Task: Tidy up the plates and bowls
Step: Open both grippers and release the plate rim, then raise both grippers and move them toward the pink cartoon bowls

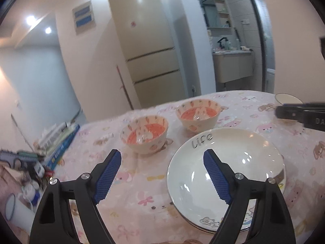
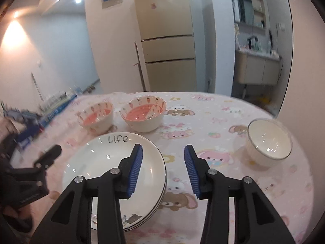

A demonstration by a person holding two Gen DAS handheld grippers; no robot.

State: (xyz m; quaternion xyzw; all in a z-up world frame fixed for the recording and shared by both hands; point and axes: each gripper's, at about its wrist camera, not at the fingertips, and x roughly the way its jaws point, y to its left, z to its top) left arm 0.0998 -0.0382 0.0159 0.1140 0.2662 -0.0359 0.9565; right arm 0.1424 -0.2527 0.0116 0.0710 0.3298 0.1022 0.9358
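A stack of white plates (image 1: 243, 162) (image 2: 97, 162) marked "Life" lies on the pink tablecloth. Behind it stand two carrot-patterned bowls with orange insides, one on the left (image 1: 144, 136) (image 2: 96, 117) and one on the right (image 1: 198, 114) (image 2: 144, 117). A plain white bowl (image 2: 269, 142) (image 1: 286, 98) sits far right. My left gripper (image 1: 162, 154) hovers wide open over the stack's left rim, holding nothing. My right gripper (image 2: 163, 148) hangs just right of the stack, its pads a narrow gap apart with only cloth between them.
Books and boxes (image 1: 59, 140) pile up at the table's left edge beside a cluttered corner (image 1: 24, 162). A beige fridge (image 1: 146, 46) stands behind the table, and a washroom cabinet (image 2: 258, 69) is at the back right.
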